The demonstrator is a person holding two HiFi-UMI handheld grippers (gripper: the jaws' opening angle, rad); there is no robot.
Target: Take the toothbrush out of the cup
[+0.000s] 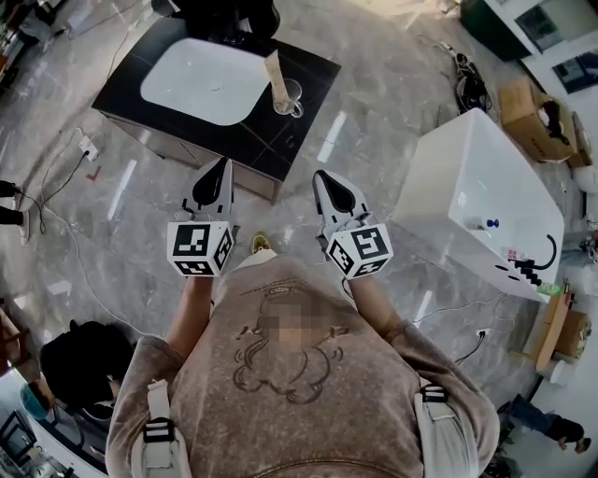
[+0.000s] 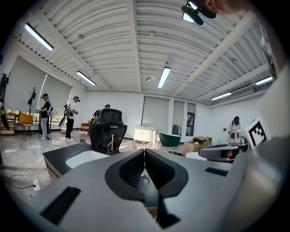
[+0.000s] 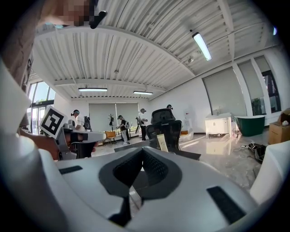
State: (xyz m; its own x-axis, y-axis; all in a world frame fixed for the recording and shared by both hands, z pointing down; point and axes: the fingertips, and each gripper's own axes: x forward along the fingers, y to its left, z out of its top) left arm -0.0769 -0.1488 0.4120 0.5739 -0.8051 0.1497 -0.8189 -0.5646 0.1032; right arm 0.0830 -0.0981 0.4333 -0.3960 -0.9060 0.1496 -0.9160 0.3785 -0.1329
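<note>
You stand well short of the table [image 1: 280, 142], left gripper [image 1: 221, 168] and right gripper [image 1: 322, 179] both closed tight and empty, the toothbrush [image 1: 276, 77] not yet lifted from the cup [image 1: 290, 98] beside the basin [image 1: 201, 79].

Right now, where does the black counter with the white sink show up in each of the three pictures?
Head view: the counter lies at the top, left of centre.
Left gripper view: the counter sits low on the left, beside the closed jaws.
Right gripper view: only a dark strip of the counter shows, just above the closed jaws.
Shared landmark: the black office chair behind the counter.
</note>
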